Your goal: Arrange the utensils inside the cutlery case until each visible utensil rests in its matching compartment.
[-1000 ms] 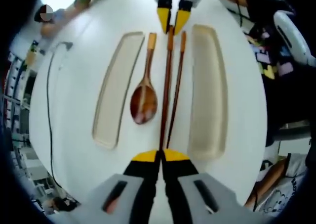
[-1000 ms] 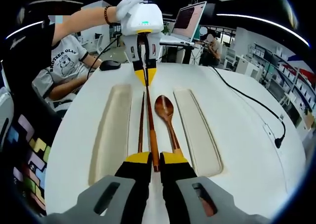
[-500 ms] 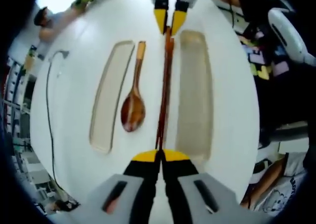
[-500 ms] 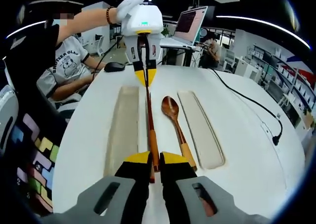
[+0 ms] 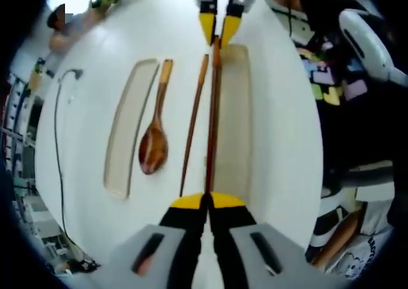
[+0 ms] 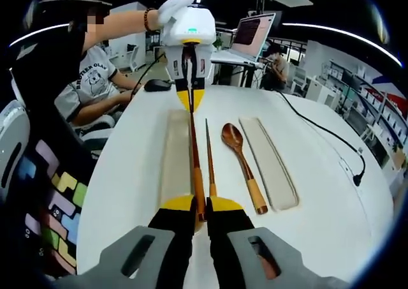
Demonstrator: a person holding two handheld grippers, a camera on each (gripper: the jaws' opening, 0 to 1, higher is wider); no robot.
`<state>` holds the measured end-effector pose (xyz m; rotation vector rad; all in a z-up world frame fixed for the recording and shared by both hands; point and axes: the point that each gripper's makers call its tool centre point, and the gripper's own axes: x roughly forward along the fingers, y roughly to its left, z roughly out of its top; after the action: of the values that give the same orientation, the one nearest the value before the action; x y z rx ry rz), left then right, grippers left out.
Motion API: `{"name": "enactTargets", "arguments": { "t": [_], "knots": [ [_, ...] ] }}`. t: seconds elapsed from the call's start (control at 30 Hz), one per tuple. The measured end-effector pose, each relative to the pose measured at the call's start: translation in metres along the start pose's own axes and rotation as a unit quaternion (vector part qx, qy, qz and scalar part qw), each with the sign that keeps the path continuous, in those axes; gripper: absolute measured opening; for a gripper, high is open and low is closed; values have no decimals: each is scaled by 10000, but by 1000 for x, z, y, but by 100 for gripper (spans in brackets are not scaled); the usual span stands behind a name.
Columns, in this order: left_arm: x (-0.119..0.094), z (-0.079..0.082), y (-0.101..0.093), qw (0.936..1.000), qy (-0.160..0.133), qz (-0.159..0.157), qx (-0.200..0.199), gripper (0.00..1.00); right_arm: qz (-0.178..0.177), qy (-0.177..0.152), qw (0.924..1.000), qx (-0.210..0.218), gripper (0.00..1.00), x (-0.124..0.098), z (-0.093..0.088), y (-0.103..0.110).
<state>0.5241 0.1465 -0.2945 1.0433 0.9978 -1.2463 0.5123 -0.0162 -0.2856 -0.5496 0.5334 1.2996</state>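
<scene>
Wooden and rigid, the light chopstick [image 6: 194, 150] hung pinched at each tip by the closed left tool [image 5: 206, 201] and right tool [image 6: 196, 206], over the case half [image 6: 174, 158].

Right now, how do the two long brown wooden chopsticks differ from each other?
The held brown wooden chopstick is gripped at both ends, by the left gripper and right gripper, along the edge of a beige tray. The loose brown wooden chopstick lies free on the white table, beside the wooden spoon. Both share dark shafts with lighter orange ends.

Left gripper [image 5: 206, 201] and right gripper [image 6: 195, 204] face each other, fingers closed.
</scene>
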Motion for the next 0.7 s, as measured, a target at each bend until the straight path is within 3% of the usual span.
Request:
{"name": "enactTargets", "arguments": {
  "t": [0.7],
  "knots": [
    [11, -1, -4, 9996, -202, -161, 135, 2, 224, 212, 9991, 281, 5, 7, -14, 7]
  ]
}}
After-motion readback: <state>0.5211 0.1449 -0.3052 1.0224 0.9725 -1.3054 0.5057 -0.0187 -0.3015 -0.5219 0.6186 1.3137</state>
